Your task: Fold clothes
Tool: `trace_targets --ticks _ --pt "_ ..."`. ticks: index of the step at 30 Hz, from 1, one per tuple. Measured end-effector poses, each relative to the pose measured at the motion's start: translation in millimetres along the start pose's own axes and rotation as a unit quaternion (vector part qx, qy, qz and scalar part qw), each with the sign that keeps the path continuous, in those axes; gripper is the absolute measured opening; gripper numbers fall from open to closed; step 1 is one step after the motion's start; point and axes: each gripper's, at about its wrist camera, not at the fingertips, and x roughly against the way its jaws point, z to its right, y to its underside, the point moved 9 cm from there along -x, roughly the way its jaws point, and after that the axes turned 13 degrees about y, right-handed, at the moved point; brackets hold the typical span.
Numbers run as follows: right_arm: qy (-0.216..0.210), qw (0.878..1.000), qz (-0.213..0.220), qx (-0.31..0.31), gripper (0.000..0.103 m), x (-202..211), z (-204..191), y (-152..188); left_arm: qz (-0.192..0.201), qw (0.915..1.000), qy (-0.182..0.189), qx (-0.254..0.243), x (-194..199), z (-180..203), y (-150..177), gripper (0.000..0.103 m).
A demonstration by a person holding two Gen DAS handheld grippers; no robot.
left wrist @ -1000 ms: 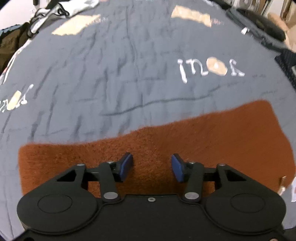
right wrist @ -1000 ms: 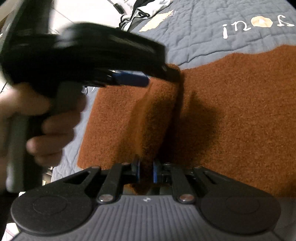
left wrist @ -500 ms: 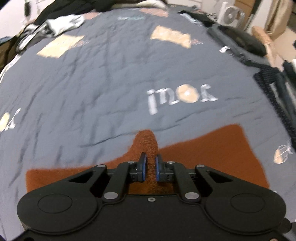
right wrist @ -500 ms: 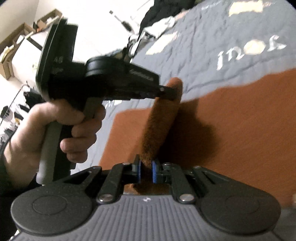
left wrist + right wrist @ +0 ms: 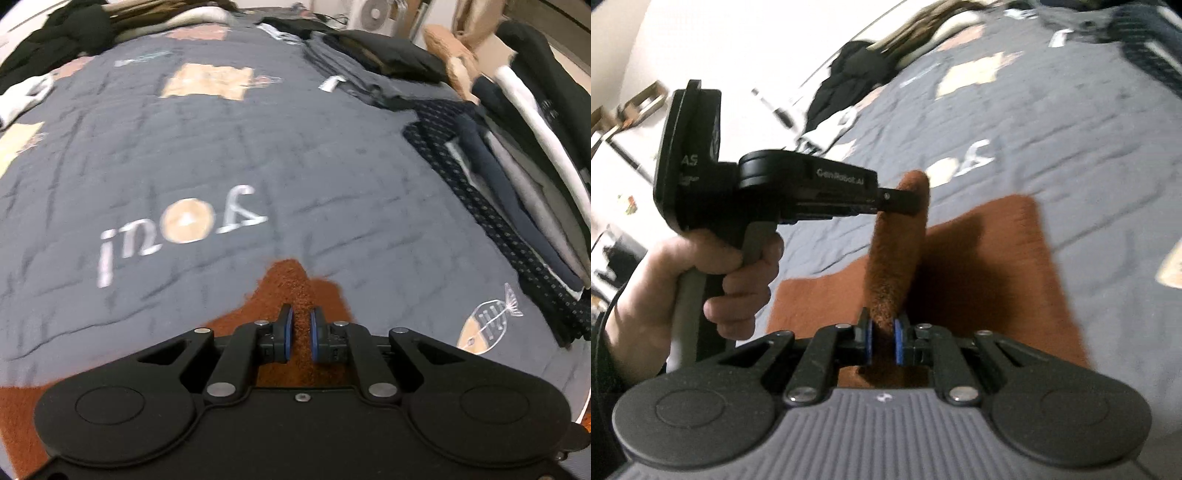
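Note:
A rust-brown fleece garment [image 5: 993, 273] lies on a grey quilted bedspread [image 5: 229, 147]. Its near edge is lifted into a ridge between both grippers. My left gripper [image 5: 300, 336] is shut on that edge, and a brown peak of the garment [image 5: 291, 284] stands up beyond its blue pads. In the right wrist view the left gripper [image 5: 908, 201], held by a hand [image 5: 701, 273], pinches the top of the raised fold. My right gripper [image 5: 882, 341] is shut on the lower end of the same fold.
A stack of folded dark, grey and white clothes [image 5: 517, 155] lines the bed's right side. Loose dark and white clothes [image 5: 48, 51] lie at the far left corner. A fan [image 5: 369, 14] stands beyond the bed. White lettering [image 5: 177, 229] marks the quilt.
The left gripper closed on the garment's edge. Both grippers then carried the pinched edge up and across the bed to the right, so less brown cloth shows ahead of the left gripper.

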Motion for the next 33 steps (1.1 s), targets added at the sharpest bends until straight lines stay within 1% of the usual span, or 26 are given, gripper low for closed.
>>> trace_targets --ticks 4,5,9,11,13,14,15,16,18,21,23,25,28,30,33 --pt "0.018 1.0 0.009 -0.014 0.011 7.3 30.9 -7.5 -0.007 0.9999 0.006 -0.011 -21.8 19.5 -4.1 0.01" --pt "0.023 1.0 0.011 -0.016 0.011 8.7 37.4 -8.8 -0.009 0.9999 0.006 -0.011 -26.5 20.1 -3.7 0.01" --pt "0.061 0.998 0.006 -0.015 0.011 -1.7 60.7 -7.3 -0.016 0.9998 0.006 -0.007 -45.5 19.6 0.7 0.011" --pt "0.083 0.996 0.002 -0.009 0.011 -9.0 69.0 -4.7 -0.017 0.9998 -0.001 -0.011 -49.0 18.8 3.7 0.017" --pt "0.107 0.994 -0.001 0.0 0.013 -15.1 74.4 -2.2 -0.015 0.9996 -0.015 -0.02 -46.9 17.5 6.3 0.036" --pt "0.118 0.993 -0.003 0.004 0.014 -17.3 76.3 -1.4 -0.002 0.9995 -0.018 -0.027 -37.3 16.5 6.0 0.041" --pt "0.13 0.992 -0.005 0.009 0.015 -19.5 78.3 -0.7 0.012 0.9992 -0.02 -0.033 -27.2 15.2 5.7 0.048" --pt "0.141 0.99 -0.007 0.013 0.016 -21.6 80.3 0.0 0.026 0.9991 -0.018 -0.029 -13.9 11.0 6.1 0.051" --pt "0.154 0.988 0.011 0.018 0.02 -9.0 79.7 -3.9 0.056 0.9981 -0.018 -0.022 16.0 -0.7 10.2 0.051" --pt "0.187 0.979 0.066 0.034 0.022 12.2 84.2 -18.1 0.094 0.9951 -0.029 -0.014 66.2 -26.9 31.1 0.051" --pt "0.171 0.981 0.093 0.023 0.022 18.0 86.0 -28.8 0.106 0.9934 -0.044 -0.003 93.9 -47.9 55.9 0.051" --pt "0.144 0.984 0.099 0.024 0.022 16.5 79.3 -30.2 0.111 0.9922 -0.055 0.011 114.0 -66.5 83.0 0.051" --pt "0.116 0.987 0.092 0.07 0.022 -0.3 54.8 -20.8 0.113 0.9918 -0.039 0.045 130.4 -84.3 124.5 0.051" --pt "0.101 0.988 0.078 0.088 0.022 -16.4 37.7 -12.0 0.118 0.9906 -0.017 0.066 132.1 -88.4 142.0 0.051" --pt "0.102 0.989 0.056 0.092 0.022 -36.4 26.2 -2.2 0.117 0.9892 0.024 0.086 123.6 -86.1 155.8 0.051"
